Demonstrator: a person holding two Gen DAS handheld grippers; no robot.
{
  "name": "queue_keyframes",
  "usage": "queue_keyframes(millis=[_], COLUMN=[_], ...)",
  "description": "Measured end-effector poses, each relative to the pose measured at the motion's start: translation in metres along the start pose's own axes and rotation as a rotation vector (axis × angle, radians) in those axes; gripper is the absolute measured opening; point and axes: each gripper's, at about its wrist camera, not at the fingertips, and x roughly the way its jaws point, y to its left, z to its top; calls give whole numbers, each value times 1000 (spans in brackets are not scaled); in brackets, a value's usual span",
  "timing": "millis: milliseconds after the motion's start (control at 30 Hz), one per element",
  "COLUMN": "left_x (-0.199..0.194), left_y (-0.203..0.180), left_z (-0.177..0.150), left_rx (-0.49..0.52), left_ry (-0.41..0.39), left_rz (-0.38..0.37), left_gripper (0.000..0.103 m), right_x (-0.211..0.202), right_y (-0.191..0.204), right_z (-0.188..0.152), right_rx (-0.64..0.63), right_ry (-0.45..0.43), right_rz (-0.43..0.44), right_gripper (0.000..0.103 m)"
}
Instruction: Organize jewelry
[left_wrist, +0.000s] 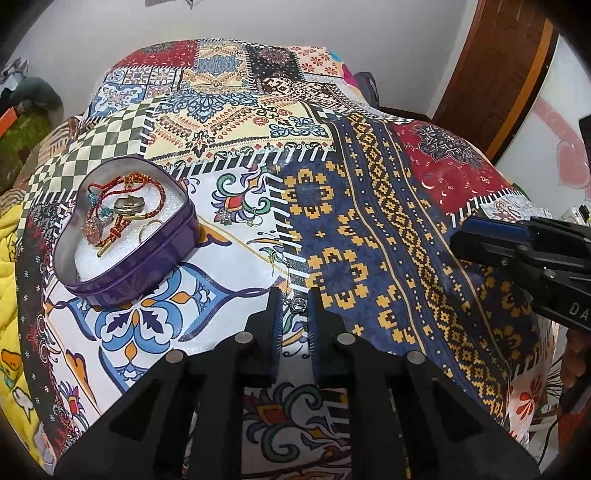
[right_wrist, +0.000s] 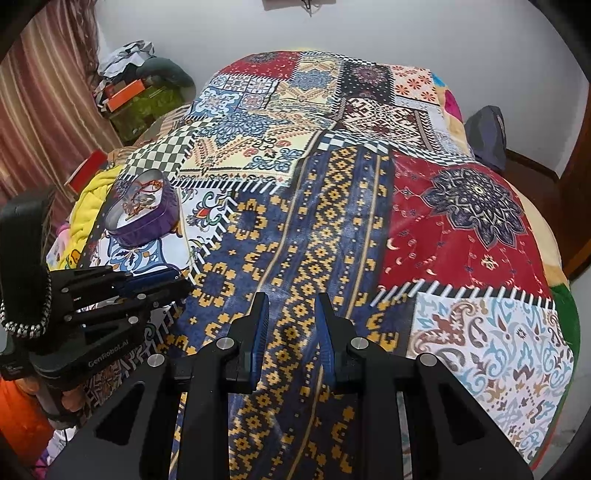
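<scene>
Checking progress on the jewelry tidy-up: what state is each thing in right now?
Tin: lid off, holding bracelets and rings.
Earring: on the bedspread, between the left gripper's fingertips.
Star earring: loose on the bedspread.
Left gripper: open, around the earring.
Right gripper: open, empty.

Purple heart-shaped tin (left_wrist: 125, 236) sitting open, holding red cord bracelets and rings, left-forward of left tool (left_wrist: 295, 295); small silver earring (left_wrist: 298, 305) lying between its tips.
</scene>
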Motion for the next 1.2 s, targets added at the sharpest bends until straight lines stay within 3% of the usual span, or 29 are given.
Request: queue_keyframes(millis=[433,700,867,967,1067,1200], left_x=[-55,-85,-90,-86,-81,-80], left_y=[53,80,88,91,94,96], left_z=[10,16,16,15,14,12], left_rx=[-106,-139,-142,-146,-155,-163], left_ry=[-146,-241,-258,-253,-244,-238], left_rz=[14,12,8,8,8,10], left_gripper=[12,12,12,12,12,12], right_x=[33,76,98,99,98,98], right_y=[58,85,93,95,95,96], right_z=[39,61,62,59,58,59], right_rx=[-150,-231,-272,-297,-296,-296], right_ry=[-3,55,100,84,77,80], right_rz=[51,94,99,86,91,81], right_gripper=[23,23,23,23,12,11])
